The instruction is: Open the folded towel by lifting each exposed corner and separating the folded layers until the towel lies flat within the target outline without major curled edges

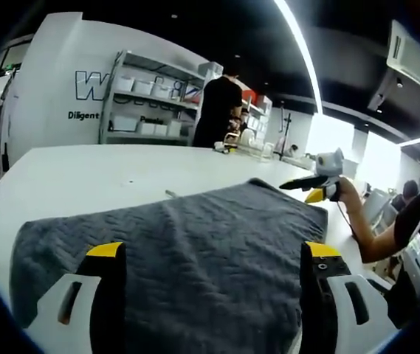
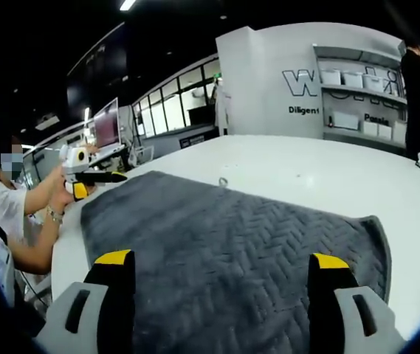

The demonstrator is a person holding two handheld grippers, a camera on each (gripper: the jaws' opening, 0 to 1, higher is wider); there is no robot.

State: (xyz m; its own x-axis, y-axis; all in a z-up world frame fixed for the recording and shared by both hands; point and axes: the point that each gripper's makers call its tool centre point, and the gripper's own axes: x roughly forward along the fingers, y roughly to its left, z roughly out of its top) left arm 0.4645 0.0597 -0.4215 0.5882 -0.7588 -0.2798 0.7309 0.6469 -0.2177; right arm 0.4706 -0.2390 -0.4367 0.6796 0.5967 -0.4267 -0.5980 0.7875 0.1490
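Observation:
A dark grey towel (image 1: 210,228) with a herringbone weave lies spread out on the white table (image 1: 84,177). My left gripper (image 1: 213,254) hovers over its near edge, open, its yellow-tipped jaws wide apart with towel below them. A hand holds my right gripper (image 1: 319,181) by the towel's far right corner. In the right gripper view the towel (image 2: 232,243) stretches away to the left, and my right gripper (image 2: 221,259) stands open above it. The left gripper (image 2: 84,175) sits in a hand at the towel's far left corner.
A small loose object (image 1: 170,194) (image 2: 223,181) lies on the table beyond the towel. A person in black (image 1: 217,110) stands at white shelves (image 1: 150,96) behind the table. The person's forearm (image 2: 40,221) reaches in at the table edge (image 2: 62,243).

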